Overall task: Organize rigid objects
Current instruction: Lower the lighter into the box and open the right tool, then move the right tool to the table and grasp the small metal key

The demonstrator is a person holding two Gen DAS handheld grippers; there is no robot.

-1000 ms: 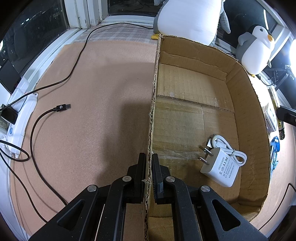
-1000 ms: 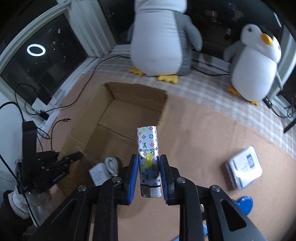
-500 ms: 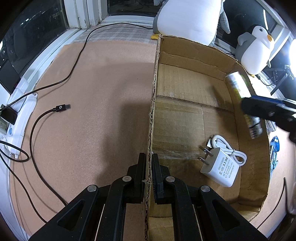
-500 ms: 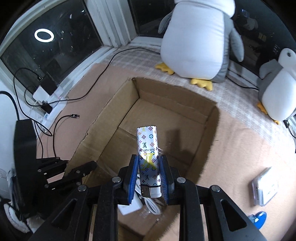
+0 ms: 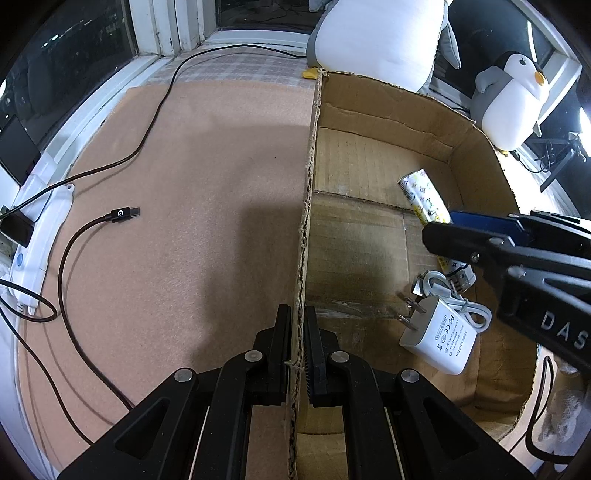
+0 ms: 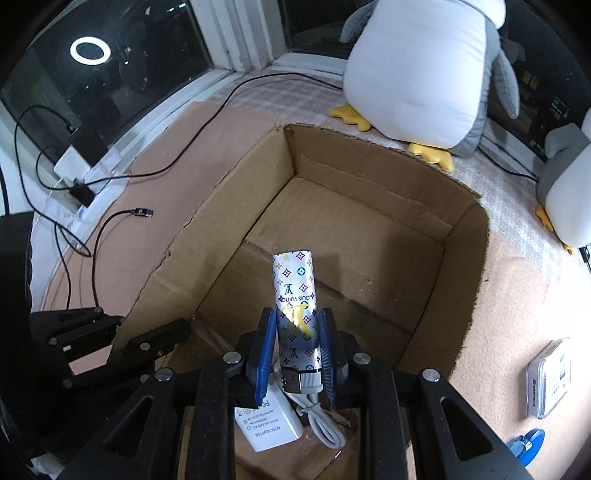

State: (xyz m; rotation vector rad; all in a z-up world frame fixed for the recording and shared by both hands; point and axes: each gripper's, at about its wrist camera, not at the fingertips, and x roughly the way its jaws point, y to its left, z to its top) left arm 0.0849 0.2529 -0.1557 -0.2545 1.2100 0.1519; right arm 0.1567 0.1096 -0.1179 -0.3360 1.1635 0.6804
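A pinkish-brown mat (image 5: 192,192) covers the floor; beyond it lies a checked cloth (image 6: 280,92) running up to a white window frame (image 5: 166,26); the panes (image 6: 110,59) are dark, and one reflects a ring light (image 6: 91,51); a large plush penguin (image 6: 421,70) and a smaller one (image 5: 511,99) sit by the sill; a white power strip (image 5: 35,236) lies at the left edge, black cables (image 5: 74,266) trailing across the mat; bright light glares at the far right (image 5: 583,122).
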